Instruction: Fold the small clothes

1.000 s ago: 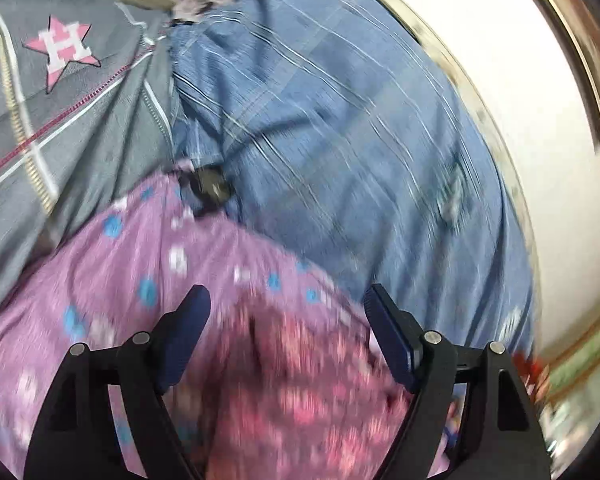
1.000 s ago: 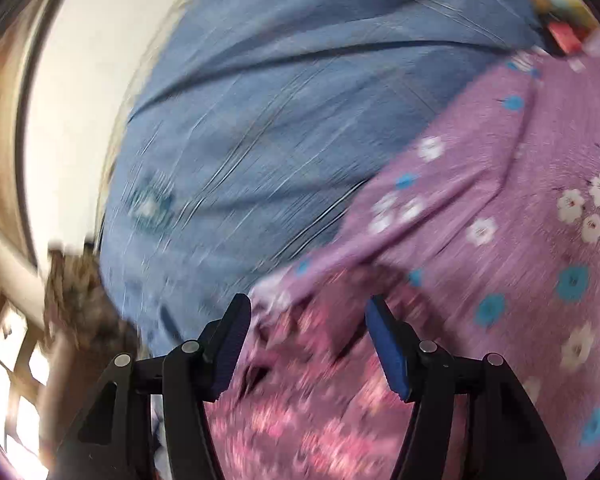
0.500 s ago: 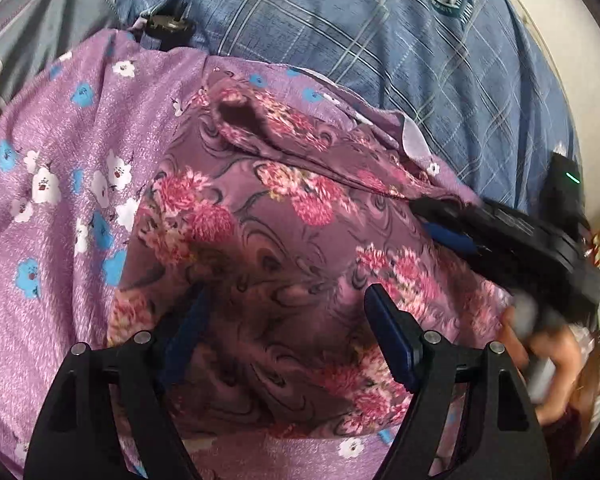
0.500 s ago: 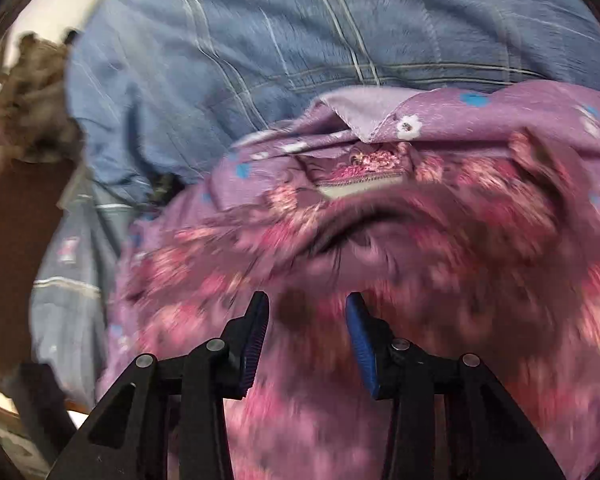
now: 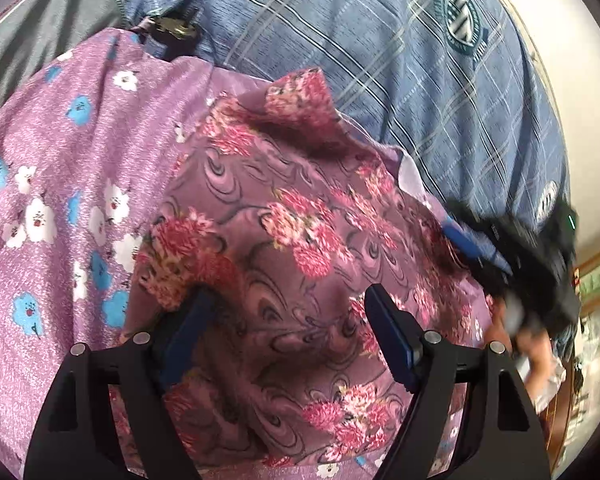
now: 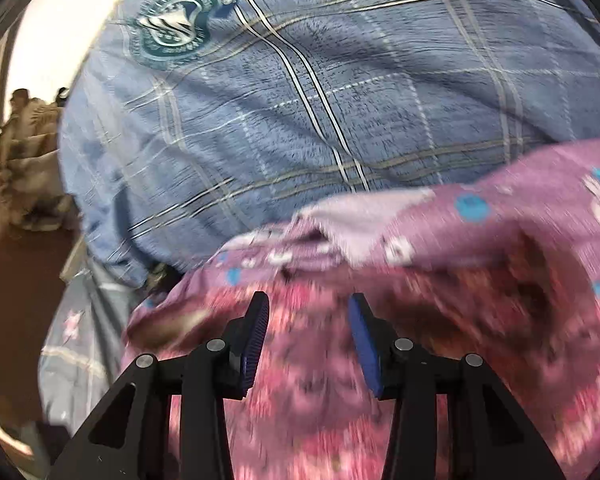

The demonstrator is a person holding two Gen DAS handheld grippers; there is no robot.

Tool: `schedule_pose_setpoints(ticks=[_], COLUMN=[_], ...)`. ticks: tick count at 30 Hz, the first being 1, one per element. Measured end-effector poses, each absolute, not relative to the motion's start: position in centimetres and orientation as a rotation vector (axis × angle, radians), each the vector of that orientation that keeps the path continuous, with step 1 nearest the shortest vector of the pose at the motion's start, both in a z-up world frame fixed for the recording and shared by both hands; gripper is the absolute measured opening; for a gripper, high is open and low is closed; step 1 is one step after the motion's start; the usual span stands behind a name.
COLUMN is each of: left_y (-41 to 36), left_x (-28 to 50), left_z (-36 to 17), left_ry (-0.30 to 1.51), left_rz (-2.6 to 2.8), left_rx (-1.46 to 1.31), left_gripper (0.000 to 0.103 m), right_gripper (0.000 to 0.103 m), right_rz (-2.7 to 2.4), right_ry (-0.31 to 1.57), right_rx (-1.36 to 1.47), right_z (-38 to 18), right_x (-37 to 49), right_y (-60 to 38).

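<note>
Right, left gripper [image 5: 288, 296] is angled down over the rose garment [image 5: 292, 240], fingers spread wide and released; cloth lies across the gap but nothing is pinched, and a rumpled fold at 9 o'clock covers the tip of the left finger

The garment sits crumpled in the middle of the left view on a purple sheet [image 5: 60, 200] dotted with white and blue flowers. One corner sticks up toward 12 o'clock

Past it, from 12 round to 3 o'clock, a blue plaid blanket [image 5: 380, 80] with a green crest [image 5: 462, 20]. Grey cloth [image 5: 60, 12] at 11 o'clock, and a small dark clip [image 5: 176, 28] just where grey, blue and purple meet

At 3 o'clock the right gripper [image 5: 472, 248] comes in blurred, blue pads at the garment's edge, a hand [image 5: 532, 344] behind it

Over to the right view, all smeared: right gripper [image 6: 309, 300] low over the garment [image 6: 340, 380], fingers about half apart and just easing open a touch. Rose cloth shows through the gap, no fold caught between the pads that I can make out, so released. The sheet's pale turned-up edge [image 6: 372, 216] sits at 12 o'clock just beyond the tips, blanket [image 6: 340, 100] filling the top
</note>
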State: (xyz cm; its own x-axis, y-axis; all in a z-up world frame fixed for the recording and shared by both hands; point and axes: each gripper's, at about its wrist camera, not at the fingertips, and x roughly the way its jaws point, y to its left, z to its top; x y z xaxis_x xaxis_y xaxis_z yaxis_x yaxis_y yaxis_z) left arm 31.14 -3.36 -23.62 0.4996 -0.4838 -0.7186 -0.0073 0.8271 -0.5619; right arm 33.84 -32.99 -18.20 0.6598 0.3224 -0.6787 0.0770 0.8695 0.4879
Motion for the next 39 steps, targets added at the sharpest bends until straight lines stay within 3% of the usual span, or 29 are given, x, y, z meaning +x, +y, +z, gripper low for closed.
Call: schedule_pose_setpoints(ticks=[8,14,21,30,35,37,39], left_y=[-3.7,-5.0,-4.7,-4.1,-3.3,-2.7,-1.6], left_x=[30.3,30.8,31.0,29.3,30.1,30.6,30.6], left_z=[-23.8,-23.8,-23.7,-21.1,-23.5,-25.1,-24.8], left_ry=[1.016,1.024,1.031,0.901,1.037,1.099,1.094], left_rz=[-0.272,-0.263,-0.278,-0.204,-0.136,-0.124,-0.12], left_rx=[-0.498,-0.392,-0.39,-0.253,-0.201,-0.227,-0.279], left_gripper=[0.079,0.079,0.079,0.079,0.079,0.079,0.079], right_gripper=[0.044,0.038,0.043,0.043,0.045,0.051,0.05], right_rz=[0.029,-0.151,-0.229,-0.066,-0.009,-0.043,-0.056], right_ry=[0.968,0.788,0.698,0.712,0.827,0.91,0.879], right_rx=[0.671,0.765,0.769,0.728,0.668,0.648,0.619], right_z=[-22.0,-22.6,-20.7,-18.2,-21.1,-23.2,-23.5], right_x=[34.5,36.7,33.1,25.4,24.5,24.3,23.3], right_y=[-39.7,-45.9,-48.5,-43.5,-38.1,-37.6,-37.5])
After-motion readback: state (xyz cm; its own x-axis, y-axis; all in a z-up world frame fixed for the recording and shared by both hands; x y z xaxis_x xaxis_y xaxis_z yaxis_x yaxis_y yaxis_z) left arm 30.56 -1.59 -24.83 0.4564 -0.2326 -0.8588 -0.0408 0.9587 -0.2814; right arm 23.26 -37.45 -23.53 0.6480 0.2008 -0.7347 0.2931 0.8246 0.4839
